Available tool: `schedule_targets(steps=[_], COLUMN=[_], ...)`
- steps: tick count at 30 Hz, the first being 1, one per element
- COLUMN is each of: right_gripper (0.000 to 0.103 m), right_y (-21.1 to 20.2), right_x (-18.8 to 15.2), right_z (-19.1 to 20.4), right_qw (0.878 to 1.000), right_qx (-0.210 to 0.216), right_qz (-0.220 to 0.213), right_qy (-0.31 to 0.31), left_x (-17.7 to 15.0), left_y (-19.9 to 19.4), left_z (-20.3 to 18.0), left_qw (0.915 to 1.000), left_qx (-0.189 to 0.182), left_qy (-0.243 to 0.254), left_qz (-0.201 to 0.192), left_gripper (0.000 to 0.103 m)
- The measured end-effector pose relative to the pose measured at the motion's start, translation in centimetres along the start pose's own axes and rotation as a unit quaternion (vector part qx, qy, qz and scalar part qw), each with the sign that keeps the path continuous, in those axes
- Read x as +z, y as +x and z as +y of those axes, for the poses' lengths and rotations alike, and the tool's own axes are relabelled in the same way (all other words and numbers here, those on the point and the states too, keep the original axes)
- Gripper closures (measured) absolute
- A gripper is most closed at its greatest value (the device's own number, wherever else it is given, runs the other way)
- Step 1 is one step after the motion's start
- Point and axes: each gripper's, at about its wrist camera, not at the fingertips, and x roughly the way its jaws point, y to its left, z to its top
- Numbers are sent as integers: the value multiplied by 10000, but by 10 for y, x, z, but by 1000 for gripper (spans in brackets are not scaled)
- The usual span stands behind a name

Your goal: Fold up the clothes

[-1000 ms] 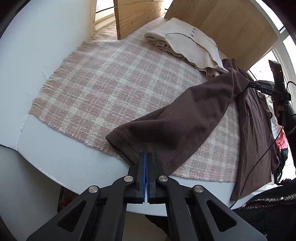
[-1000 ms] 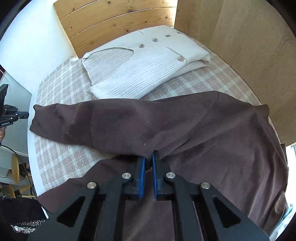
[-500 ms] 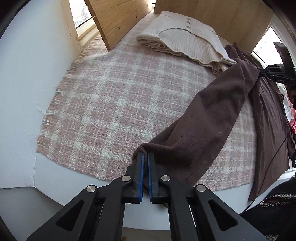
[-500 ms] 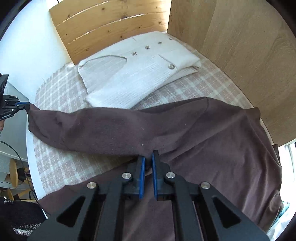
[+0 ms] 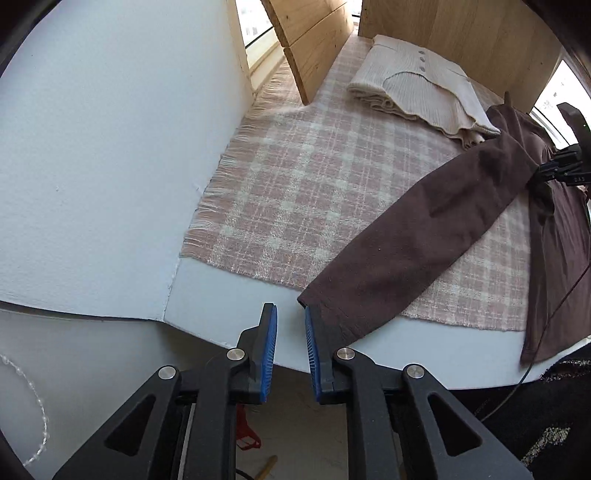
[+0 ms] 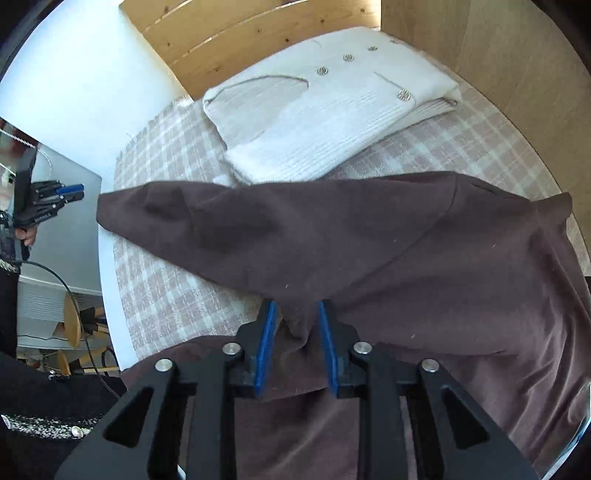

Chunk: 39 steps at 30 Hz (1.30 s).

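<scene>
**Both grippers let go of the brown top**

The brown top (image 6: 424, 258) lies spread on the checked blanket (image 5: 314, 192), its sleeve (image 5: 413, 243) stretched flat across the blanket with the cuff at the blanket's near edge, over the white table (image 5: 229, 295). A second ago both grippers were clamped on this cloth; now both have released it.

The left gripper (image 5: 290, 325) has its jaws opening, with nothing between them: the cuff lies just beside the right-hand finger, outside the gap. A second ago the cuff was pinched there.

The right gripper (image 6: 295, 314) has its jaws opening too. A bunched fold of the top near the armpit still stands up between the blue pads (image 6: 266, 343), no longer squeezed.

Beyond the sleeve, a folded cream cardigan (image 6: 325, 107) rests on the blanket against the wooden boards (image 6: 258, 33).
</scene>
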Motion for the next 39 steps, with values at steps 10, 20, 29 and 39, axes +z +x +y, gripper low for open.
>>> schedule_targets(steps=[10,20,29,39], right_gripper=[49,64,98,98], right_y=[47,74,13,-3], right_x=[82,78,53,106], right_z=[-62,-53,-42,-45], right_qw=[9876,9695,9680,9695], right_qx=[-974,-762,-1275,-1647], right_qz=[271,670,-1,-1055], right_qy=[-1198,-2231,-2162,-1479], left_x=[49,70,57,84], left_y=[7,66,52,-63], left_z=[-47,-92,-110,-77], left_qw=[9967,9868,9878,9879], left_qx=[-349,-574,-615,-513], left_qy=[707,1460,1420,697], left_qz=[-209,405,185,-1290], left_gripper=[76,73,99,99])
